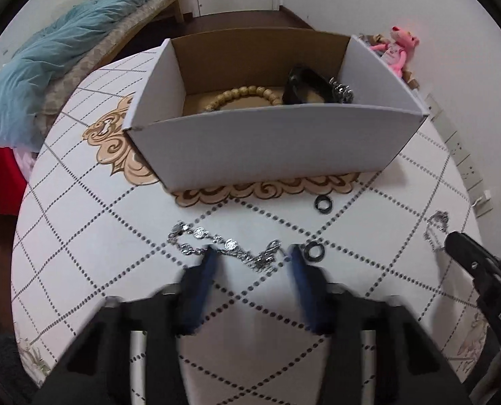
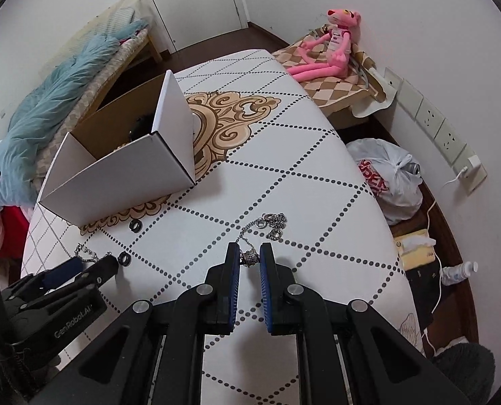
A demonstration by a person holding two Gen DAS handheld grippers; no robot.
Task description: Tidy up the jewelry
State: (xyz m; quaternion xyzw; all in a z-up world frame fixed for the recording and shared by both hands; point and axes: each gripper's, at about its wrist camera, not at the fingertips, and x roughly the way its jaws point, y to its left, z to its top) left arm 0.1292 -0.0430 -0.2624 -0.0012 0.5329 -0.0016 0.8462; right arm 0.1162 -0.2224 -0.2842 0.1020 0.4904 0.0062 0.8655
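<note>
A white cardboard box point(image 1: 270, 141) sits open on the worktop point(image 1: 91, 236), which has a white cover with dotted diamond lines and a tan swirl pattern under the box. Inside the box lie a string of wooden beads point(image 1: 247, 92), a black shiny thing point(image 1: 301, 84) that I cannot name, and a bit of sparkly chain point(image 1: 343, 91) in the right corner.

The left claw point(image 1: 252, 253) points down at a silver bracelet point(image 1: 223, 246) with little round discs, lying flat in front of the box. The blue pads point(image 1: 206, 270) stand on either side of the bracelet's middle (they look blurry). They are part way apart, and I cannot tell if they press on it. A small black ring point(image 1: 314, 251) lies just beside the right pad, and another black ring point(image 1: 323, 202) lies near the front wall of the box.

The right claw point(image 2: 250, 256) is clamped on a small silver bead point(image 2: 250, 256) of a second chain. This silver chain point(image 2: 274, 222) trails away from the tips and bunches up in a small heap on the worktop.

A pink plush toy point(image 2: 331, 50) sits on a checked cushion beyond the worktop. A blue blanket point(image 2: 58, 94) lies on a bed to the left.
</note>
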